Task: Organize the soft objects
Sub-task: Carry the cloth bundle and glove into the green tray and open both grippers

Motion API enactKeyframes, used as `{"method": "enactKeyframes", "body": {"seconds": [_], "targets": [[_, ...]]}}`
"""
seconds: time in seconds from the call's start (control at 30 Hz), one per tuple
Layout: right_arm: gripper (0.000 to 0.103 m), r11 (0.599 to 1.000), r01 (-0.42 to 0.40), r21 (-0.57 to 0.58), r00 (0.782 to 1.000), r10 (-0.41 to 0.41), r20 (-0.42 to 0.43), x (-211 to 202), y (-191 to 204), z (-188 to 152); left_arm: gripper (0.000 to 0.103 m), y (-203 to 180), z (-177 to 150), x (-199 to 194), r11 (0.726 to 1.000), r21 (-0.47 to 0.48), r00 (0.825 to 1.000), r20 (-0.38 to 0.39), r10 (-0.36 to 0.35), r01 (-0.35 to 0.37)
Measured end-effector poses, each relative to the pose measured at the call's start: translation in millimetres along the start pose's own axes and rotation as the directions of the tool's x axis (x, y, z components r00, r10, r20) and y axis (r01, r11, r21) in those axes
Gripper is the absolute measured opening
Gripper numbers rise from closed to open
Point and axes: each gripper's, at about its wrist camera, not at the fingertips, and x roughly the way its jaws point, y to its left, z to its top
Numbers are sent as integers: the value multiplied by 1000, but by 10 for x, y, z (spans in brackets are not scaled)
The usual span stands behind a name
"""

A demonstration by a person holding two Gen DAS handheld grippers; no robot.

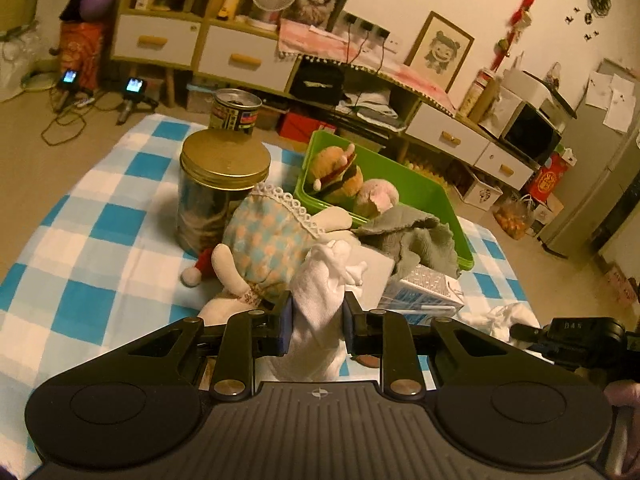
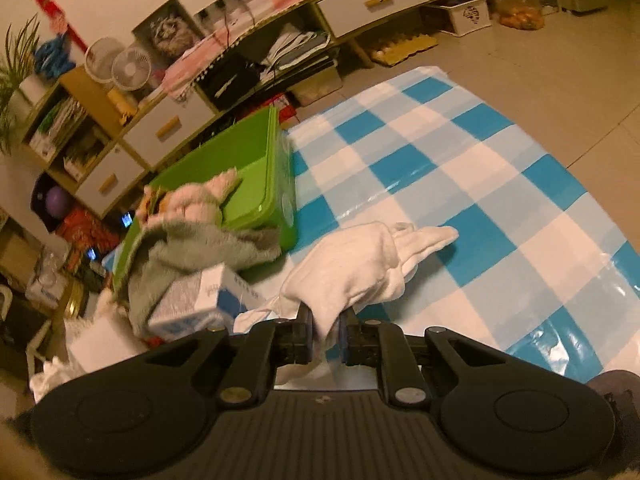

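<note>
My left gripper (image 1: 318,316) is shut on a white sock (image 1: 320,280) and holds it upright in front of a rag doll (image 1: 264,240) in a checked dress. My right gripper (image 2: 325,332) is shut on another white sock (image 2: 360,264) that lies across the blue-and-white checked cloth (image 2: 460,184). A green bin (image 1: 400,188) holds plush toys (image 1: 340,176), with a grey cloth (image 1: 412,236) draped over its near rim. The bin also shows in the right wrist view (image 2: 256,176), with the grey cloth (image 2: 180,248) hanging from it.
A glass jar with a gold lid (image 1: 222,188) and a tin can (image 1: 236,110) stand behind the doll. A blue-and-white carton (image 1: 420,296) lies by the bin, also in the right wrist view (image 2: 200,300). Cabinets (image 1: 224,52) line the wall.
</note>
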Motion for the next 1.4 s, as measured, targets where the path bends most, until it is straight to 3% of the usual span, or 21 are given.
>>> {"method": "enactKeyframes", "body": {"seconds": [0.1,0.33,0.7,1.07,1.23,1.4], "targets": [[0,1000,-12,22,1000,12,15,-42,15,95,24,-11,84,-11,999,-31,1000,-9,-9,9],[0,995,-58,75,997,54,59,-100,138,381,24,-91,421,23,996,-88,999,53,1,4],[0,972,-161,170,985,148,86,76,396,687,24,-443,856,426,997,-75,996,91,26,-19],[0,938,-293,186,956,283,79,525,663,731,24,-544,1114,1144,994,-41,995,8,101,-100],[0,946,-285,152,958,277,74,719,725,721,24,-547,1129,1464,993,2,991,-50,122,-122],[0,967,-218,134,976,213,44,863,730,700,23,-552,1099,1675,990,38,987,-81,142,-139]]}}
